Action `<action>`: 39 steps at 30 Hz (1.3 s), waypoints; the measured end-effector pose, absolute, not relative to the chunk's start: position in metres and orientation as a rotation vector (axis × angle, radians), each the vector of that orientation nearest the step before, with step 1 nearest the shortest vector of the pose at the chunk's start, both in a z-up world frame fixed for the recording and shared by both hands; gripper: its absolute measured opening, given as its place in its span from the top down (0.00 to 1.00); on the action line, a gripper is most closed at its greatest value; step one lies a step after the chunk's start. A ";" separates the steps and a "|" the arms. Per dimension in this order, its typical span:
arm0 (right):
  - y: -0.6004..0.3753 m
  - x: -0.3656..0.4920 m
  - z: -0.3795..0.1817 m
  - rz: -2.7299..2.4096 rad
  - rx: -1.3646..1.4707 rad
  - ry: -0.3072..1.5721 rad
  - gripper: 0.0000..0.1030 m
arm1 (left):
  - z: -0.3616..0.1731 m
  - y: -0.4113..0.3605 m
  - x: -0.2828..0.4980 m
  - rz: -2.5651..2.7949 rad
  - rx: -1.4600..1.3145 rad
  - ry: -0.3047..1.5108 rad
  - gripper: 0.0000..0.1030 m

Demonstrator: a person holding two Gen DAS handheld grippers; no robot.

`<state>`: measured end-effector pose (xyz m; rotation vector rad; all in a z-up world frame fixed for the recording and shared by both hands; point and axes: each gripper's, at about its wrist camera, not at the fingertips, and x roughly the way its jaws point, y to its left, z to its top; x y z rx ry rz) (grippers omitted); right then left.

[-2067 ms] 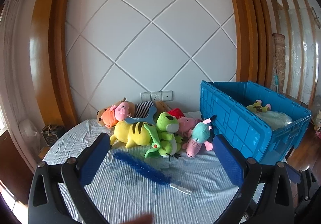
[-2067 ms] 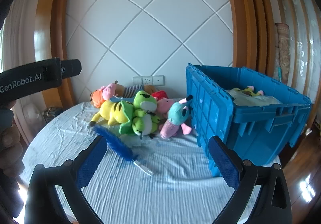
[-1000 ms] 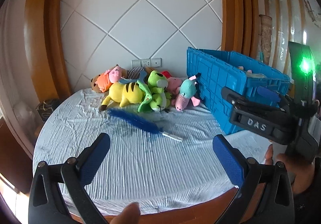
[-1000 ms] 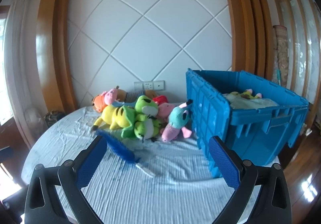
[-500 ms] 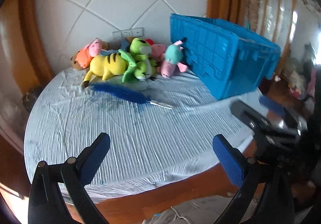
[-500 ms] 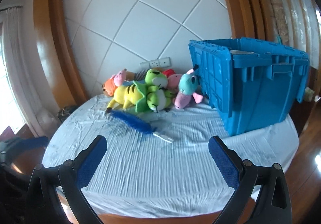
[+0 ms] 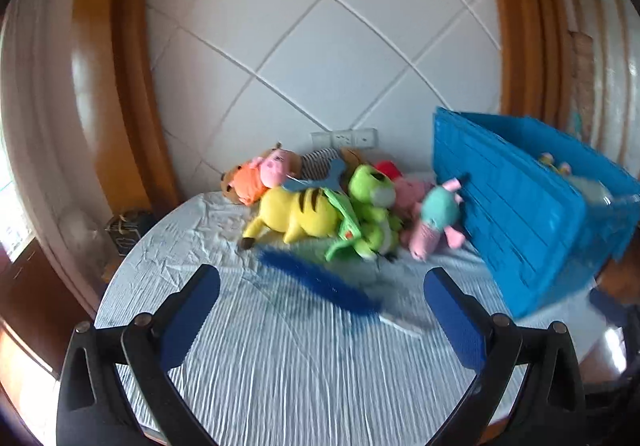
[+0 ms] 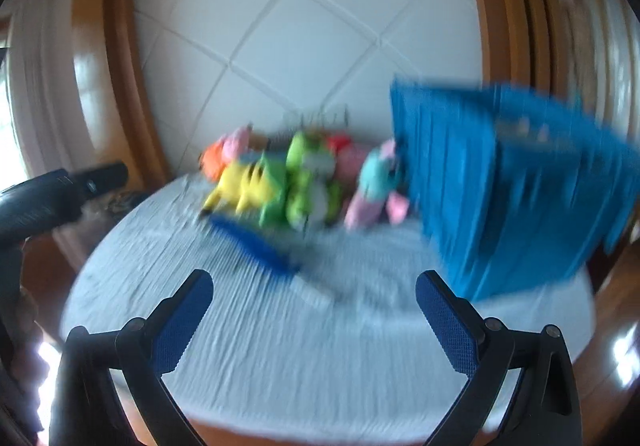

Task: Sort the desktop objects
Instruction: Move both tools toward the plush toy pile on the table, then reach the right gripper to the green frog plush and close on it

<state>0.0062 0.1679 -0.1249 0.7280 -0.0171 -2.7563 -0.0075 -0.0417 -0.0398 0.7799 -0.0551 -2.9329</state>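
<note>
two grippers: both in view, both empty, jaws spread wide apart
left gripper (image 7: 322,298): released, raised above the near part of the round table with pale striped cloth (image 7: 280,358)
right gripper (image 8: 314,302): released, likewise over the near cloth; this view is heavily motion-blurred
blue ribbed plastic crate (image 7: 528,214): landmark, on the table's right side, some items inside but too small to tell
pile of plush toys: just left of the crate against the wall; yellow striped plush (image 7: 298,216), green frog plush (image 7: 370,206), teal-and-pink plush (image 7: 434,220) touching the crate wall, orange-and-pink plush (image 7: 256,178) farthest from the crate
blue feather duster with white handle (image 7: 320,282): lying flat, left of the crate, in front of the pile
</note>
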 end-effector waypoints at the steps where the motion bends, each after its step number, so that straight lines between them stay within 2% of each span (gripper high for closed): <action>1: 0.165 0.002 -0.117 -2.780 0.684 0.012 0.00 | -0.037 -0.043 -0.012 -2.928 0.771 -0.038 0.00; 6: 0.157 -0.018 -0.091 -2.817 0.612 0.073 0.00 | -0.027 -0.042 -0.019 -2.905 0.721 -0.013 0.00; 15: 0.154 -0.036 -0.091 -2.791 0.631 0.114 0.00 | -0.029 -0.038 -0.036 -2.855 0.719 0.006 0.00; 24: 0.150 -0.070 -0.123 -2.781 0.682 0.109 0.00 | -0.063 -0.058 -0.066 -2.778 0.802 0.025 0.00; 28: 0.141 -0.097 -0.143 -2.781 0.744 0.113 0.00 | -0.083 -0.078 -0.097 -2.764 0.844 -0.024 0.00; 39: 0.099 -0.169 -0.171 -2.839 0.839 -0.037 0.00 | -0.106 -0.113 -0.188 -2.904 0.885 -0.132 0.00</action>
